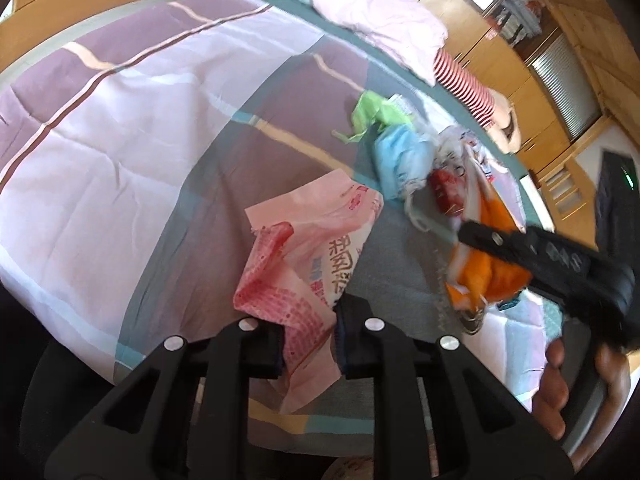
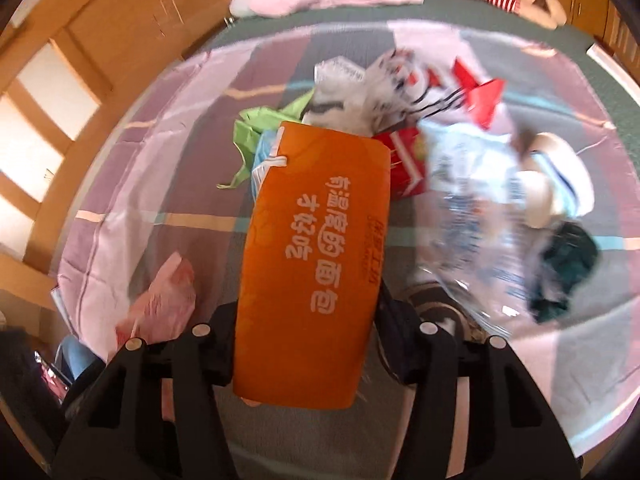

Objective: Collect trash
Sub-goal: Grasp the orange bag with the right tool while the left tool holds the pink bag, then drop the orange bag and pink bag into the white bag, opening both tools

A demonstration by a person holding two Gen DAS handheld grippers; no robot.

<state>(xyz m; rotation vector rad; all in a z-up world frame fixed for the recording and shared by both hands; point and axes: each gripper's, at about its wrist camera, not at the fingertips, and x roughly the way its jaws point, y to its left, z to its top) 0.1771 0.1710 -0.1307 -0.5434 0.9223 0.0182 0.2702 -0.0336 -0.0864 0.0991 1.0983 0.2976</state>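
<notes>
Left gripper (image 1: 308, 344): we see its jaws pressed tight on the lower part of a pink wrapper (image 1: 312, 256), which stands up from between the pads above the bedspread.
Pink wrapper writing: we read large dark Chinese characters on a white panel, blue characters beside them and dense red small print lower down; we cannot make out a brand.
Right gripper (image 2: 306, 340): we see an orange bag (image 2: 316, 248) filling the gap between its fingers, both pads against the bag's edges, so it is pinching the bag across its width.
Orange bag writing: white characters run along it, upside down in the right wrist view; we read "面包" (bread) among them, and a smaller darker logo line by one edge that we cannot read.
Trash pile (image 2: 400, 92): we see it heaped on the striped bedspread (image 1: 120, 120) just beyond the orange bag: green plastic (image 1: 376, 114), a light blue bag (image 1: 400, 160), a red packet (image 2: 404, 160), clear printed plastic (image 2: 476, 208) and white crumpled wrappers.
Person's hand (image 1: 560, 392): we see it gripping the right tool's handle in the left wrist view.
Far end of bed: a pink pillow (image 1: 380, 20) and a red-and-white striped cloth (image 1: 468, 84).
</notes>
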